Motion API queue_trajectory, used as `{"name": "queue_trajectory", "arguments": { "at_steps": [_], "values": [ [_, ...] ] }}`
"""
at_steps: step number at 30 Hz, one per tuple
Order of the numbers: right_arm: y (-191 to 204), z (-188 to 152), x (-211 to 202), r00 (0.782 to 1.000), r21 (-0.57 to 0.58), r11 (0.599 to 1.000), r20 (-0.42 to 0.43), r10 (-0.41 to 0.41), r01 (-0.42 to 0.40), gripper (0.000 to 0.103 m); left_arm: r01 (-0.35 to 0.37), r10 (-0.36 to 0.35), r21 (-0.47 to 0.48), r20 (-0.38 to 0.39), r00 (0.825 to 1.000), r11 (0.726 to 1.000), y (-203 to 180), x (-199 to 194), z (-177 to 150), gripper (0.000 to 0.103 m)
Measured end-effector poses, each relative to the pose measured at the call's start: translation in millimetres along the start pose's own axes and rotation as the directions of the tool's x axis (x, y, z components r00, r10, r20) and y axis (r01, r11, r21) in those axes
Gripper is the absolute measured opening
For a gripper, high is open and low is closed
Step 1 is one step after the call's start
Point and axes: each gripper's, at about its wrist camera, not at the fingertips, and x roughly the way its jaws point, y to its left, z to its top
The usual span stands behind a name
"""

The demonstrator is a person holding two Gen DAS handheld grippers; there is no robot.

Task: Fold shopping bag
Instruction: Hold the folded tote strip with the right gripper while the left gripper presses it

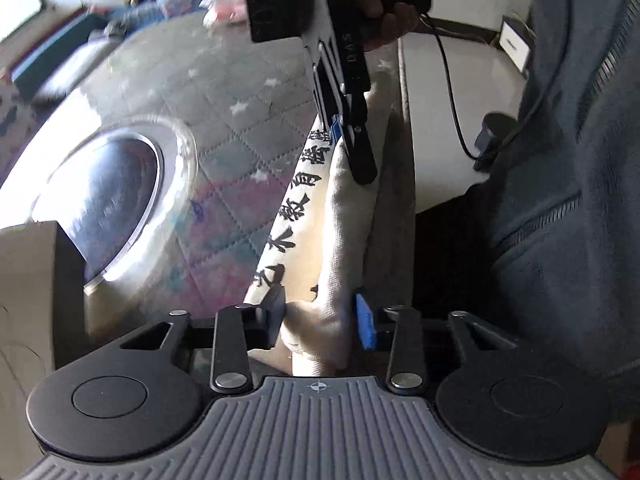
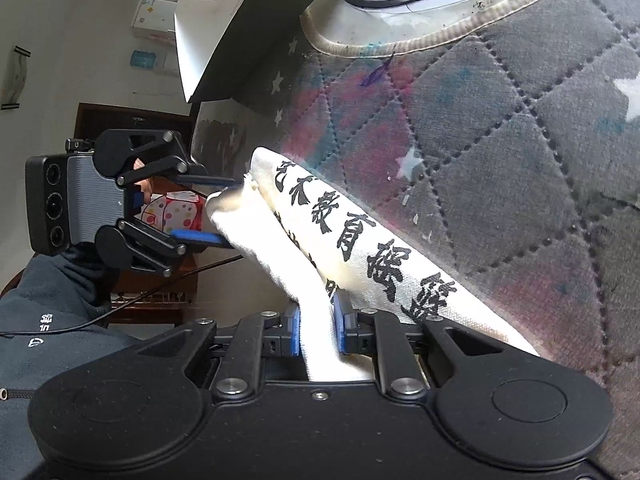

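A cream canvas shopping bag printed with large black characters is gathered into a long, loose bundle and held off a quilted mat by two hand-held grippers, one at each end.

In the left wrist view, the left gripper sits at the near end of the bag. Its two fingers, one with a blue pad, stand partly open with bunched cloth filling the gap and touching both. At the bag's far end, the right gripper has its narrow black fingers pinched on the fabric; a hand grips its handle above.

In the right wrist view, the right gripper has its blue pads pressed close together on a fold of the bag. At the bag's far end the left gripper appears side-on, its fingers spread around a cloth corner; how firmly it grips, I cannot tell.

The quilted mat behind the bag is grey with small white stars and pink and teal stains. Beyond the bag on the mat stands a round glass-rimmed appliance. Beside the bag, away from the mat, is the person's dark fleece jacket.
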Motion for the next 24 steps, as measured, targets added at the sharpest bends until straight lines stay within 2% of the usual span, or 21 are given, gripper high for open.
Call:
{"name": "queue_trajectory", "arguments": {
  "at_steps": [4, 6, 8, 11, 13, 18, 21, 22, 24],
  "values": [
    [-3, 0, -2, 1.000, 0.018, 1.000, 0.007, 0.008, -0.008, 0.018, 0.099, -0.102, -0.209, -0.004, 0.995, 0.973, 31, 4, -1, 0.032],
    [-2, 0, -4, 1.000, 0.007, 1.000, 0.018, 0.001, -0.001, 0.018, 0.148, -0.154, -0.305, 0.005, 0.988, 0.941, 47, 8, -4, 0.032],
    [3, -1, -6, 0.999, -0.024, 1.000, 0.033, -0.019, 0.020, 0.018, 0.170, -0.175, -0.344, 0.015, 0.984, 0.923, 54, 10, -6, 0.032],
    [12, -2, -9, 0.997, -0.089, 0.994, 0.055, -0.062, 0.067, 0.020, 0.204, -0.208, -0.423, 0.037, 0.977, 0.883, 67, 13, -11, 0.032],
    [27, -6, -12, 0.989, -0.197, 0.971, 0.074, -0.126, 0.138, 0.022, 0.213, -0.215, -0.444, 0.048, 0.975, 0.870, 69, 13, -13, 0.031],
    [44, -25, -28, 0.974, -0.354, 0.908, 0.098, -0.204, 0.226, 0.032, 0.236, -0.225, -0.484, 0.081, 0.971, 0.843, 74, 13, -19, 0.032],
    [53, -37, -38, 0.961, -0.442, 0.854, 0.119, -0.248, 0.275, 0.040, 0.242, -0.223, -0.497, 0.098, 0.970, 0.834, 76, 13, -22, 0.032],
    [57, -41, -42, 0.957, -0.470, 0.833, 0.127, -0.262, 0.291, 0.046, 0.243, -0.222, -0.501, 0.103, 0.970, 0.830, 76, 14, -23, 0.032],
    [63, -48, -48, 0.946, -0.525, 0.789, 0.145, -0.289, 0.321, 0.048, 0.246, -0.220, -0.509, 0.111, 0.969, 0.825, 77, 14, -25, 0.032]
  ]
}}
